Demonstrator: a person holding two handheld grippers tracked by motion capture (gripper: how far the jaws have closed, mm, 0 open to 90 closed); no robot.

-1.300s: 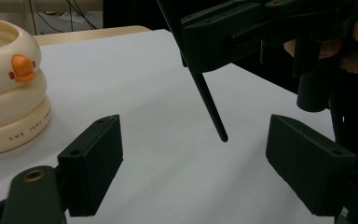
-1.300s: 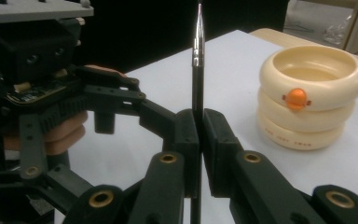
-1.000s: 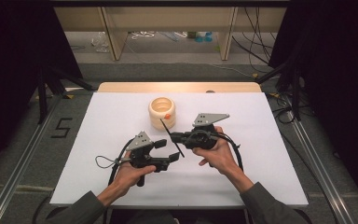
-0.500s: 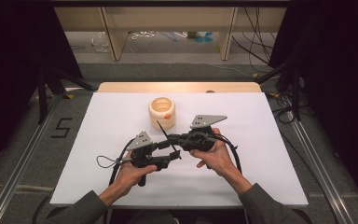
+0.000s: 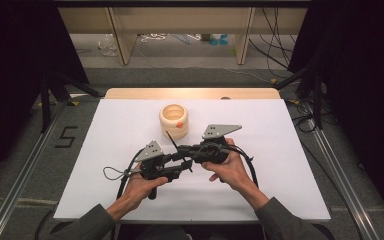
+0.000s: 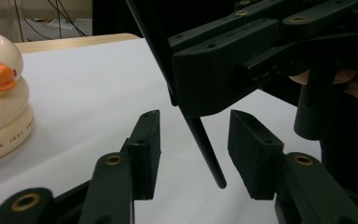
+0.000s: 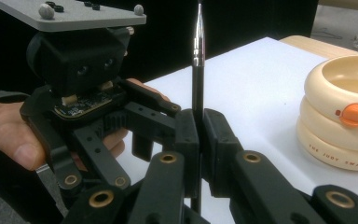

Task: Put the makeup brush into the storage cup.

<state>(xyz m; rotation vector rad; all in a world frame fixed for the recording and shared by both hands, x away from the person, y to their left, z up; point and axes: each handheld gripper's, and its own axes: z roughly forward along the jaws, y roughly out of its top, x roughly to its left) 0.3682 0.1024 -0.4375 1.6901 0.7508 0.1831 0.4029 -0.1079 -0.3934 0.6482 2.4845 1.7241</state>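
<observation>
The right gripper (image 7: 199, 140) is clamped on a thin black pen-like stylus with a tapered metallic tip (image 7: 197, 70); its jaws pinch the shaft near mid-length, and the tip rises above them in the right gripper view. The left gripper (image 6: 193, 142) stands with its jaws apart, one on either side of the stylus's lower end (image 6: 205, 149), neither touching it. In the high view both grippers meet at the near centre of the white table surface (image 5: 290, 145), the stylus (image 5: 171, 141) held clear of the table and slanting up and away toward the cream stacked-ring ceramic holder with an orange duck-bill mark (image 5: 174, 120), which stands a little behind them.

Handling judgement: the stylus looks light, rigid and smooth. A round thin shaft is likely to roll or pivot between flat pads, so a single pinch point may let it swing. Best hold appears to be square across the shaft, well away from the tapered tip, which looks the most delicate part. The left gripper's present position at the blunt lower end suits a second hold; closing there should steady the rod before any handover.
</observation>
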